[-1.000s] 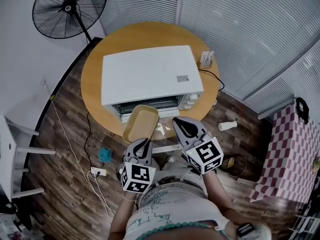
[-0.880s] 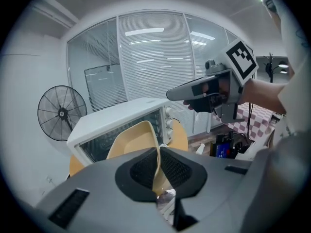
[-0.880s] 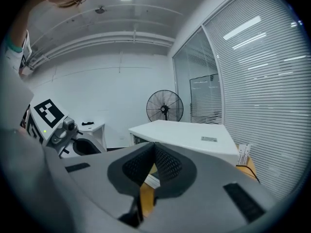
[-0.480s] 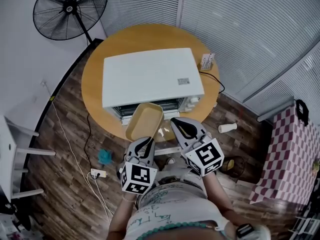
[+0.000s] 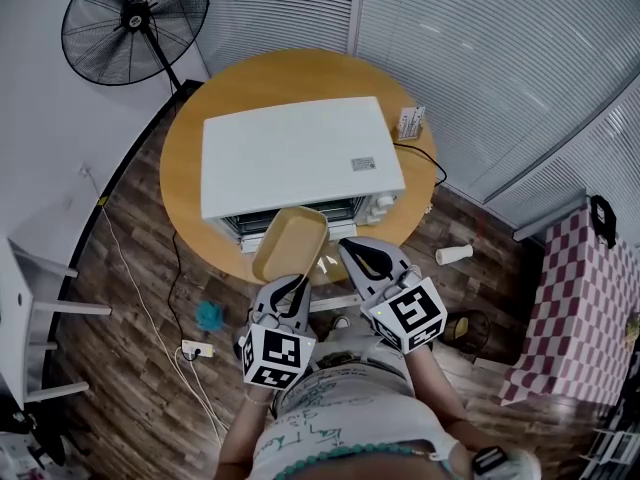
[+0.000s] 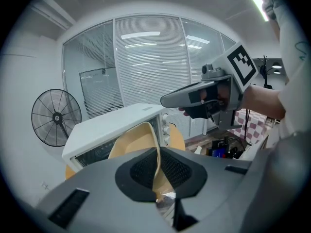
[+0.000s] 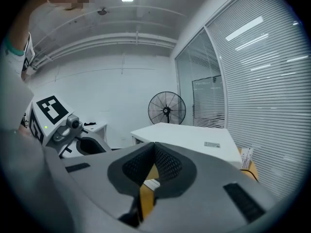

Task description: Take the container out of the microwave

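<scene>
Tan container [image 5: 290,243] tilts before the microwave [image 5: 300,153], its rim pinched in the left gripper [image 5: 296,282], likely for pulling clear. The right gripper [image 5: 355,248] sits beside, closed and empty.

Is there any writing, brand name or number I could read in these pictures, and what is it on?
No text here can be read.
sticker on top of the white microwave: print too small to read.
card on the round table beside the microwave: print too small to read.
shirt of the person: scrawled print, illegible.
marker cubes: black-and-white square patterns, not letters.
</scene>
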`<act>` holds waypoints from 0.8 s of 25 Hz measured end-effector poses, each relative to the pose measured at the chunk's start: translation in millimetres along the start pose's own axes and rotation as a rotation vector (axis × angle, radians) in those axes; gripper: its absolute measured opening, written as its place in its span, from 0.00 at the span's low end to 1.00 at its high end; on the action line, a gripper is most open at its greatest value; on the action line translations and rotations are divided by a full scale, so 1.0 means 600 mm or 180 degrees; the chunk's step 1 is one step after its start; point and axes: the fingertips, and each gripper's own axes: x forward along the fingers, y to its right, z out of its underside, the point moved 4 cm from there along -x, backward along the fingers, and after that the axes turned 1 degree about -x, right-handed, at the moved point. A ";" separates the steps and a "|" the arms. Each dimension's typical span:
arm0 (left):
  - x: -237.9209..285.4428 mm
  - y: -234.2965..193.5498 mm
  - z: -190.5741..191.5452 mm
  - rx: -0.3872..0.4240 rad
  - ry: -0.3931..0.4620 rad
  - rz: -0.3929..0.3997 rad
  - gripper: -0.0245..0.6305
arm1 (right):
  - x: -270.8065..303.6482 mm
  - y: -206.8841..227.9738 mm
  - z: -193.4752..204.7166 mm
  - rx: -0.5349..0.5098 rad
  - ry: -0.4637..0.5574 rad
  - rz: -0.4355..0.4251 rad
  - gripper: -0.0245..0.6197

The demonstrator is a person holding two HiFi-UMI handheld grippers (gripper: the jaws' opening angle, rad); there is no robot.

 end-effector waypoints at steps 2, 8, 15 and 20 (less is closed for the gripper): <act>-0.001 0.002 -0.002 0.0007 0.0000 0.0010 0.08 | 0.000 -0.001 -0.002 0.0001 0.0004 -0.0008 0.03; -0.002 0.010 -0.003 0.0009 0.0000 0.0020 0.08 | 0.001 -0.005 0.003 -0.0005 -0.0047 -0.0060 0.03; -0.001 0.012 0.000 -0.0003 -0.0023 0.0030 0.08 | 0.002 -0.007 0.007 0.0009 -0.0081 -0.0090 0.03; 0.000 0.012 0.002 -0.0011 -0.0032 0.0026 0.08 | 0.001 -0.009 0.010 0.0002 -0.0106 -0.0102 0.03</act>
